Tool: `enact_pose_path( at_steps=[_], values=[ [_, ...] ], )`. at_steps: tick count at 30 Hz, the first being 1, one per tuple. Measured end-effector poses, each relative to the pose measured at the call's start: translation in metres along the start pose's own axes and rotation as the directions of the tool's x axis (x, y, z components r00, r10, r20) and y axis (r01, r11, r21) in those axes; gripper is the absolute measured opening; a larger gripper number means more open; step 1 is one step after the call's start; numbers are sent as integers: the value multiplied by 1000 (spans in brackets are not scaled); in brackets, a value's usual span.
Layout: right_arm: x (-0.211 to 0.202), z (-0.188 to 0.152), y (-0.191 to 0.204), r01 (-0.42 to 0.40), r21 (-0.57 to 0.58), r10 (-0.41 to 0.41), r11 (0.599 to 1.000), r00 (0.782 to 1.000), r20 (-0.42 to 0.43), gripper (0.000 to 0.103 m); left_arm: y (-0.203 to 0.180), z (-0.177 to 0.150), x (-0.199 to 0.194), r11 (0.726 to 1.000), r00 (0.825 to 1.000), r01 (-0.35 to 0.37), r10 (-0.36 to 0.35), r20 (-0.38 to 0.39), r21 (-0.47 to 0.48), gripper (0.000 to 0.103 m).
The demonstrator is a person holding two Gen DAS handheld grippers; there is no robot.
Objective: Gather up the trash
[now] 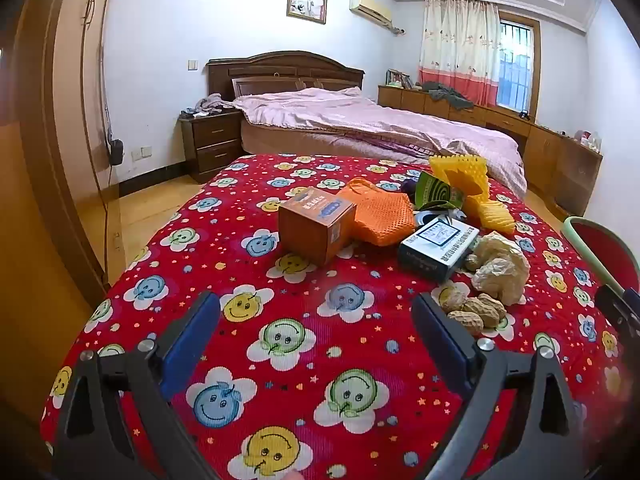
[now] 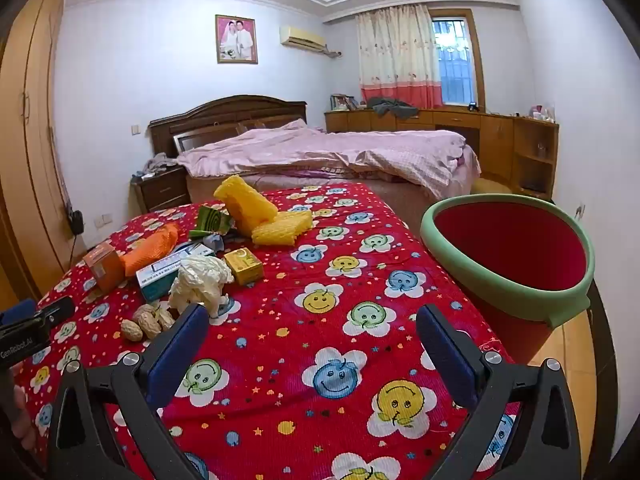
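Trash lies in a heap on the red smiley-flower cloth point(image 1: 304, 360): an orange-brown box point(image 1: 316, 224), an orange foam net point(image 1: 380, 216), a blue-white carton point(image 1: 436, 246), crumpled paper point(image 1: 500, 268), peanuts point(image 1: 476, 312) and yellow foam nets point(image 1: 468, 178). The right wrist view shows the same paper point(image 2: 202, 280), peanuts point(image 2: 148, 322), a small yellow box point(image 2: 244, 266) and a red bin with a green rim point(image 2: 516, 256) at the table's right edge. My left gripper point(image 1: 316, 320) is open and empty, short of the heap. My right gripper point(image 2: 312, 332) is open and empty over bare cloth.
Behind the table stands a bed with a pink quilt point(image 1: 360, 120), a dark nightstand point(image 1: 212, 144) to its left and low wooden cabinets point(image 2: 480, 132) under the window. A wooden wardrobe point(image 2: 28, 140) lines the left wall. Wood floor point(image 1: 152, 200) shows left of the table.
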State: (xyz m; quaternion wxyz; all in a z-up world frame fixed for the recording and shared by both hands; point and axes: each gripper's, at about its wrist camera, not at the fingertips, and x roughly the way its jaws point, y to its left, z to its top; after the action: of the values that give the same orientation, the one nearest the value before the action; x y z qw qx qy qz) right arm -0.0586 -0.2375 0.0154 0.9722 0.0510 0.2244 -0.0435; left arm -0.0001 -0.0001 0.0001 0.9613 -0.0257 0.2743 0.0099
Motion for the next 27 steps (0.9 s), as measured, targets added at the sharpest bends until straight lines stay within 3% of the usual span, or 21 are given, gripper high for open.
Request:
enact_pose_path(
  at_steps=[27],
  values=[
    [-2,0,2,8,-20,-7,1000,1000,7,103,0,-3,-2,1000,1000,8,-8,1,-3,96]
  ],
)
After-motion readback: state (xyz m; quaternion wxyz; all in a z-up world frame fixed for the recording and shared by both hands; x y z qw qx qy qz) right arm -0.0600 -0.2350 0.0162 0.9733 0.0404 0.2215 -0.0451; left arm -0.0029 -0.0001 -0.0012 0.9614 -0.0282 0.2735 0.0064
